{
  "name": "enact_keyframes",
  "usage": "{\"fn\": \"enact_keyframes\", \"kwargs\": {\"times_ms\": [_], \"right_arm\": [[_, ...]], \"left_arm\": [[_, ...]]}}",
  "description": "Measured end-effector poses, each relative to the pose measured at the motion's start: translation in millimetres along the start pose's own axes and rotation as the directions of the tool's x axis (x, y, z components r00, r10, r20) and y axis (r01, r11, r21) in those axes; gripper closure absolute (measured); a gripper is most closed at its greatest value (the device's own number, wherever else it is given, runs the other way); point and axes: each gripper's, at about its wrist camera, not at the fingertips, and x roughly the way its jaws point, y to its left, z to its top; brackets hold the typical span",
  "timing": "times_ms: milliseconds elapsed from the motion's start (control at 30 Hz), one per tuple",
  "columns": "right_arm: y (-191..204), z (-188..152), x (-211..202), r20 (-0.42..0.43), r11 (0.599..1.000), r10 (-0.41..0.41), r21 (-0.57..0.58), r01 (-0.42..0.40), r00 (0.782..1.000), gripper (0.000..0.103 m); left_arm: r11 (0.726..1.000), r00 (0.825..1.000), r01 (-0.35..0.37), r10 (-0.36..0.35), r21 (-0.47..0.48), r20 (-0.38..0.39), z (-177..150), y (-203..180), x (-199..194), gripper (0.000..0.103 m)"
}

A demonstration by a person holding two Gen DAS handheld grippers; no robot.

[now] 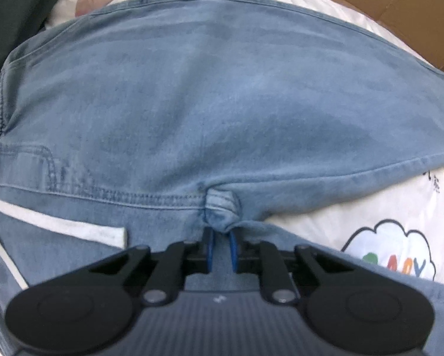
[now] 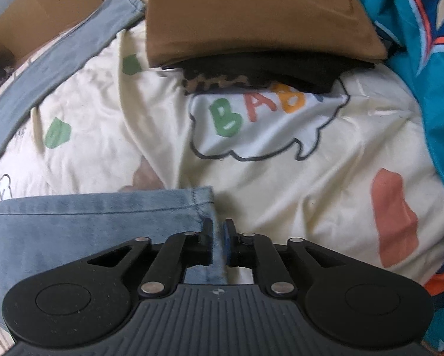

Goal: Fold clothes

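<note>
Nearby, folded clothes (image 2: 260,29) crowd the jeans (image 1: 207,103); both tongs (image 1: 221,234) (image 2: 219,231) pinch denim.

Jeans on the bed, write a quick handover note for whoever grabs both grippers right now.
Left gripper: shut on a bunched fold at the crotch seam of the jeans.
Right gripper: its fingers straddle the leg hem; a firm pinch cannot be confirmed.
Jeans lie spread on the printed sheet; folded stack sits beyond.
Done: grasp points taken.
Left: the fold, then stacking.
</note>
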Motion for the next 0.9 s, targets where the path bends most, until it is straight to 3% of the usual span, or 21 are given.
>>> {"fn": "enact_keyframes", "kwargs": {"times_ms": [67,133,300,433,533,667,900], "right_arm": [[5.5,1.7,3.6,0.002,1.0,0.008,-0.011,-0.008,1.0,0.056],[10.2,3.0,10.6,-0.013,1.0,0.004,-0.031,-0.004,1.0,0.056],[15.1,5.1,34.8,-0.066,0.997,-0.054,-0.067,0.049,0.996,0.059],[17.9,7.4,43.2,-0.066,0.99,-0.128,-0.064,0.124,0.99,0.061],[22.7,7.3,41.2,-0.058,0.986,-0.156,-0.069,0.152,0.986,0.06],[18.0,5.9,32.2,-0.045,0.992,-0.121,-0.049,0.119,0.992,0.061],[27.6,-5.3,4.1,-0.004,0.991,-0.021,-0.133,0.02,1.0,0.06]], "left_arm": [[1.0,1.0,0.0,0.0,-0.003,-0.014,2.6,0.1,5.0,0.087],[1.0,1.0,-0.008,0.008,-0.003,-0.021,2.7,-1.2,10.2,0.087],[0.988,0.997,-0.076,0.077,0.131,-0.002,0.6,-19.2,13.9,0.086],[0.999,0.999,-0.031,0.032,0.041,-0.016,1.9,-7.5,5.6,0.087],[1.0,1.0,-0.003,0.002,0.017,0.018,-5.8,0.9,-7.8,0.086],[1.0,0.999,0.011,-0.011,0.006,0.037,-23.7,8.9,-18.3,0.085],[0.994,0.995,0.051,-0.042,-0.094,0.093,-54.9,29.2,-35.5,0.085]]}}
